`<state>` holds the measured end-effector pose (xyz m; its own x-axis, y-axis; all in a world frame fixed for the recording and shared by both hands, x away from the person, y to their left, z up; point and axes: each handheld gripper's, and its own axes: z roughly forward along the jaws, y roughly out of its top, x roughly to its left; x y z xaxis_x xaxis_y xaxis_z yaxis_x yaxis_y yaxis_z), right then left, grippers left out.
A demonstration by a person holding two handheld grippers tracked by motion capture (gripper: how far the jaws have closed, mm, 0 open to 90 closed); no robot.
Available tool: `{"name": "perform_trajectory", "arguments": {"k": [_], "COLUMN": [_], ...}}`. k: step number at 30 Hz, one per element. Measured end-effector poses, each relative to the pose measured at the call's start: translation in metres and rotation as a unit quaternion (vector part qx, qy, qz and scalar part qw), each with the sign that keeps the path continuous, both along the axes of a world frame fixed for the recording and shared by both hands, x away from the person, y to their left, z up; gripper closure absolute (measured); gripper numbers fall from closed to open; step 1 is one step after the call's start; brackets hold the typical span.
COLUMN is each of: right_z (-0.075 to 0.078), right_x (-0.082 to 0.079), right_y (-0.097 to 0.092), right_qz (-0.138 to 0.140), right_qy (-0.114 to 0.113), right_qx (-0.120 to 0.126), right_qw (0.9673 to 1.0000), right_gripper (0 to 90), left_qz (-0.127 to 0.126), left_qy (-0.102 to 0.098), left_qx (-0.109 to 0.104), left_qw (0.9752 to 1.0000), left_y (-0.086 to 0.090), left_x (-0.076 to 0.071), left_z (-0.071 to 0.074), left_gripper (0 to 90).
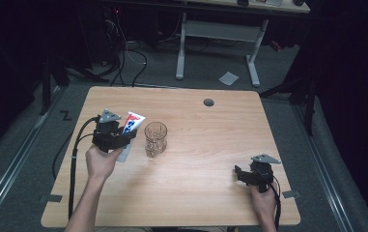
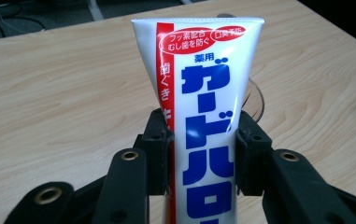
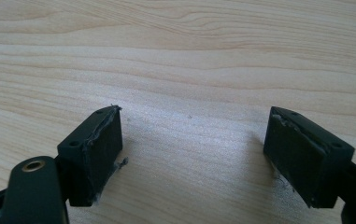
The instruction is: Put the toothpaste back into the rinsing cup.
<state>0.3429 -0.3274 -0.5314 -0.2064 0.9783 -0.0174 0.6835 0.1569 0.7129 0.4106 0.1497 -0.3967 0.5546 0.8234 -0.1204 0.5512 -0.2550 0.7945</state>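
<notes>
Black jaws of the left gripper [image 2: 203,140] are seen closest to the lens in the left gripper view, pressed against both sides of a toothpaste tube [image 2: 203,107], which is pinched at mid-body. The tube's flat crimped end points away from the gripper, and blue and red print is displayed on its white face. In the high view the tube [image 1: 132,123] is noted held above the table [image 1: 210,193], tilted up and toward the glass [image 1: 155,138], which stands upright just beside the tube's far end; whether the two touch cannot be told. The step in hand is judged to be the carrying of the held tube toward the glass, with placement inside it not yet done. The next move is judged to call for the tube to be brought over the rim, tipped steeper so an end clears the opening, and lowered before the grip is released; a knock against the rim could tip the glass. The left hand [image 1: 102,162] is recorded at the table's left side, forearm entering from the bottom edge, wrist raised. The right gripper [image 1: 244,175] is recorded well apart near the right front edge, low over the wood, its jaws spread wide with nothing between them. A small dark grommet [image 1: 208,102] is noted at the far edge.
</notes>
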Motion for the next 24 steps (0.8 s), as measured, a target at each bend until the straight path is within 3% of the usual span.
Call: {"name": "perform_trajectory", "arguments": {"k": [17, 24], "right_z": [0.000, 0.000], "right_x": [0.000, 0.000], "right_y": [0.000, 0.000], "right_qz": [0.000, 0.001], "right_qy": [0.000, -0.001], "right_qx": [0.000, 0.000], "right_qw": [1.0000, 1.0000], "right_gripper": [19.4, 19.4], "left_qz": [-0.030, -0.035], "left_qy": [-0.038, -0.040], "left_qx": [-0.018, -0.023], "left_qw": [0.9987, 0.9983], "left_y": [-0.024, -0.029], "left_x": [0.007, 0.010], "left_z": [0.027, 0.030], "left_gripper": [63.4, 63.4]}}
